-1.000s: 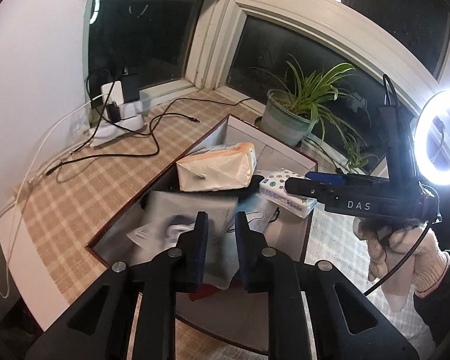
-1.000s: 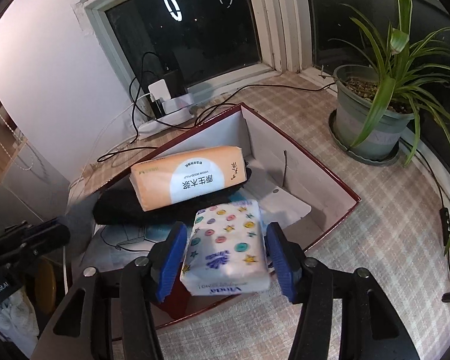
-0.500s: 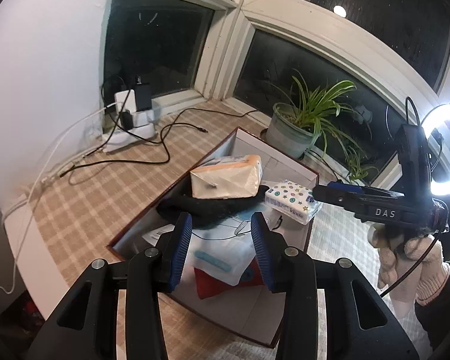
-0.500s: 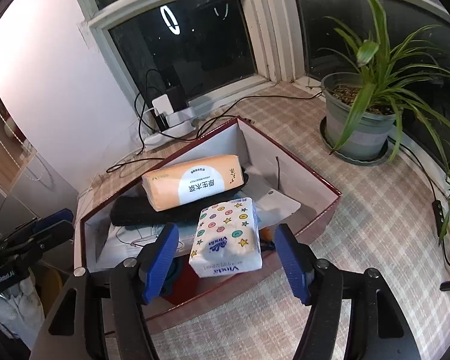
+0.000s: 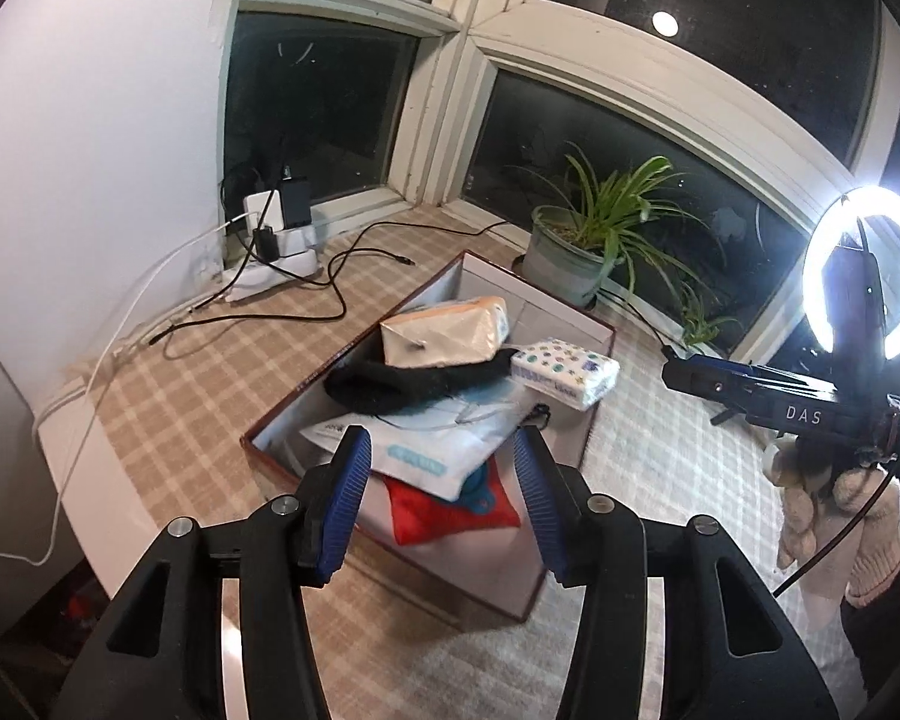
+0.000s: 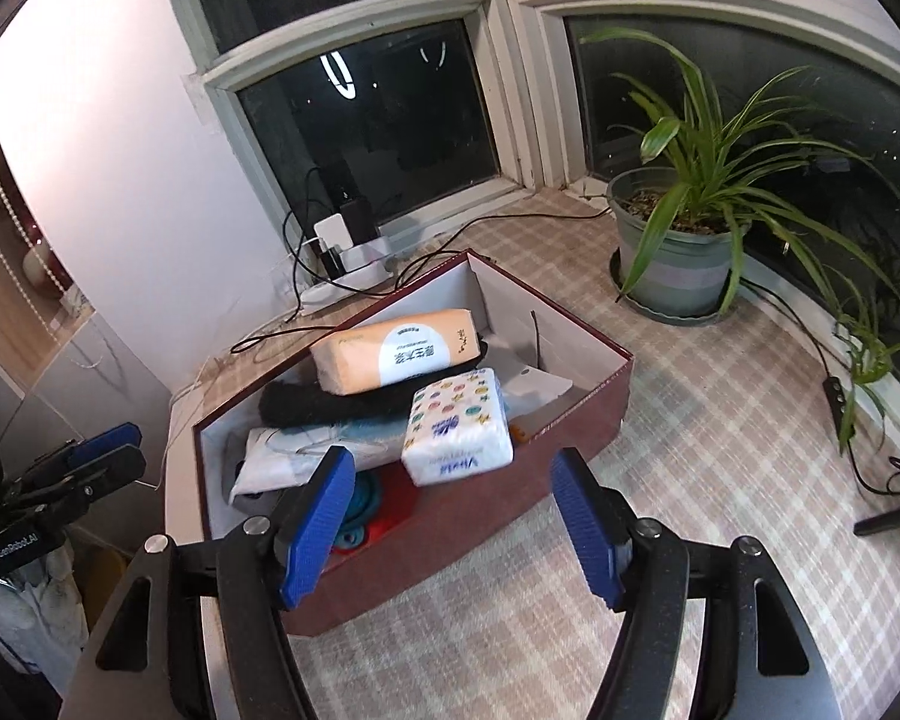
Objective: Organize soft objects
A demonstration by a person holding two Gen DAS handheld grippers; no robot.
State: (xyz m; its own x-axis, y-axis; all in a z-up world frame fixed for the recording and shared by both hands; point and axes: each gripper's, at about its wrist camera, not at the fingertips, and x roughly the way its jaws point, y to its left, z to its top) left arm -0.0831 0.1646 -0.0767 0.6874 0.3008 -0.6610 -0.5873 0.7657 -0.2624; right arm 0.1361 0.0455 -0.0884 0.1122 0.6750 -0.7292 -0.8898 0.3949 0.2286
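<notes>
**Both tongs spread and empty over the packed box**

The left tongs (image 5: 441,504) are opening, nothing between them; the right tongs (image 6: 453,531) stand spread, empty. In the box (image 6: 570,420) on the counter (image 6: 690,480) lie two light, squashy tissue packs, orange (image 6: 396,348) and patterned (image 6: 456,426). Best pinched across their short sides. One black woolly item (image 5: 408,384), one slippery white pouch (image 5: 432,450).

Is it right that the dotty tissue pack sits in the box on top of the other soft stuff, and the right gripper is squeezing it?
Not quite. The dotty tissue pack does sit on the pile in the box, but the right gripper isn't squeezing it: its pads stand apart, clear of the pack, as the right wrist view shows.
</notes>
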